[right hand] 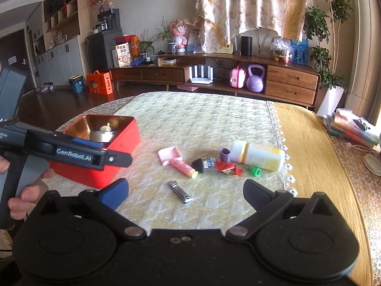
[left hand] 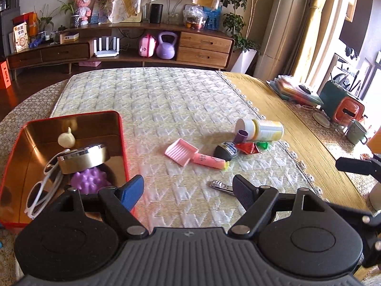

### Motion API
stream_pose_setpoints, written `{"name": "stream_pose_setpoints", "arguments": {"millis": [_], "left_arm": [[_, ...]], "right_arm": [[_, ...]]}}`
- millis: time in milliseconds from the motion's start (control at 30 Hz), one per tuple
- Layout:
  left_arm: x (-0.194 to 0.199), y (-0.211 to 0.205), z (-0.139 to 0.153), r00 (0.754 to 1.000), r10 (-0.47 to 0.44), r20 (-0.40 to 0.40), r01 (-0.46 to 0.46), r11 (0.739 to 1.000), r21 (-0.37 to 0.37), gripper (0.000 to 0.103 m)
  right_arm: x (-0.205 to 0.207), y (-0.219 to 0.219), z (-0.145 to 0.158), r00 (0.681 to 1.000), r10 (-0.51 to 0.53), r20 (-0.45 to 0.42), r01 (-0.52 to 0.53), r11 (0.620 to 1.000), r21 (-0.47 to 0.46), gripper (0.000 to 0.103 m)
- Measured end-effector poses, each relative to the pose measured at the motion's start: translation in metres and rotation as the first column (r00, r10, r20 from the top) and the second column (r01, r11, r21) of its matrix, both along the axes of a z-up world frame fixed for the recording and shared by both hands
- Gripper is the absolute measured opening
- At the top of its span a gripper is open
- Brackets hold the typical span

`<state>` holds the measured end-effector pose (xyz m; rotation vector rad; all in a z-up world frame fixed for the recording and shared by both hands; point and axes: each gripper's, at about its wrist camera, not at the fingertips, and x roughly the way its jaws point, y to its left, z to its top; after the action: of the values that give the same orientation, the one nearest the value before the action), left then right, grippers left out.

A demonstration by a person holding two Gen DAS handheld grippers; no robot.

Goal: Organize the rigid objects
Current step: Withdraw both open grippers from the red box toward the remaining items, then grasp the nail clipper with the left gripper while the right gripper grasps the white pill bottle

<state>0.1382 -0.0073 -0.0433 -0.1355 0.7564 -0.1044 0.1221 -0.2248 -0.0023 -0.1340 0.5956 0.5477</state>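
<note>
Both views are lit by daylight entering from the window side at the right. In the left wrist view the window area [left hand: 371, 78] is overexposed to white. The quilted mat [left hand: 166, 109] is evenly bright; small objects on it cast short, soft shadows. The gold interior of the red tin [left hand: 71, 124] shows warm specular reflections. Fisheye distortion bends the sideboard [right hand: 214, 71] and the counter edge [right hand: 333, 166], and the frame corners vignette to black. Centre focus is adequate; fine detail is soft, and the room's left side is dim.
</note>
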Motion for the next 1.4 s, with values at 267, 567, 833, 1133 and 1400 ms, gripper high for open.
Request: {"name": "stream_pose_setpoints", "arguments": {"millis": [267,567,833,1133,1400], "left_arm": [[0.008,-0.033,-0.019,0.998,-0.057,-0.023,0.057,0.998,0.002,0.081],[0.025,-0.054,-0.040,0.993,-0.116,-0.034,0.117,0.993,0.004,0.081],[0.041,-0.068,-0.060,0.985,-0.163,-0.050,0.165,0.985,0.047,0.081],[0.054,-0.075,-0.078,0.972,-0.228,-0.059,0.233,0.966,0.110,0.081],[0.055,-0.078,-0.082,0.960,-0.279,-0.021,0.278,0.949,0.147,0.079]], "right_arm": [[0.030,-0.037,-0.011,0.997,-0.082,-0.006,0.082,0.996,-0.024,0.103],[0.081,-0.057,-0.017,0.994,-0.109,0.019,0.110,0.991,-0.074,0.102],[0.138,-0.053,-0.030,1.000,0.031,0.003,-0.029,0.984,-0.178,0.099],[0.188,-0.031,-0.046,0.973,0.226,-0.057,-0.232,0.928,-0.290,0.089],[0.213,-0.014,-0.057,0.935,0.340,-0.099,-0.353,0.871,-0.343,0.087]]}}
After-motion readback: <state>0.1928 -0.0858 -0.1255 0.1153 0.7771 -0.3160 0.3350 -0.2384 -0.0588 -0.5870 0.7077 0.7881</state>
